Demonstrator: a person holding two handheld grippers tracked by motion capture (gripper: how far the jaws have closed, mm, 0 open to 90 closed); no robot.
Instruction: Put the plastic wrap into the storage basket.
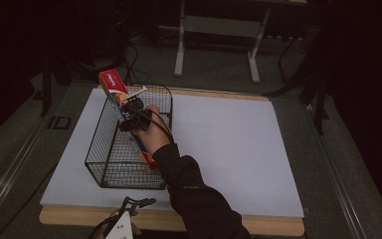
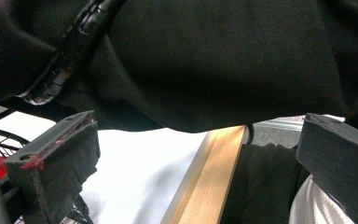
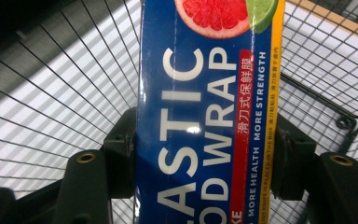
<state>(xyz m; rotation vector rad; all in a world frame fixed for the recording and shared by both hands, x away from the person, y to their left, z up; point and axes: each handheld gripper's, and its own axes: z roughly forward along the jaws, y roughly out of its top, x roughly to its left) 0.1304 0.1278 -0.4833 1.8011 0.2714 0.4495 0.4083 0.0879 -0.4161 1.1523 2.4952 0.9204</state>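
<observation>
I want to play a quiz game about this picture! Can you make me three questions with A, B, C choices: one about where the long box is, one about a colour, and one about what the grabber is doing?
1. Where is the plastic wrap box?
A. Flat on the white sheet
B. Tilted in the wire basket, top end poking out
C. On the floor

2. What colour is the basket?
A. Black
B. Yellow
C. Pink

3. What is the right gripper doing?
A. Hanging open over the table
B. Clamped on the basket's rim
C. Shut on the box

Answers:
1. B: the high view shows the box leaning, its red end above the basket's rim.
2. A: its wires are black against the white sheet.
3. C: the right gripper view shows its jaws pressed on both sides of the blue box.
</observation>
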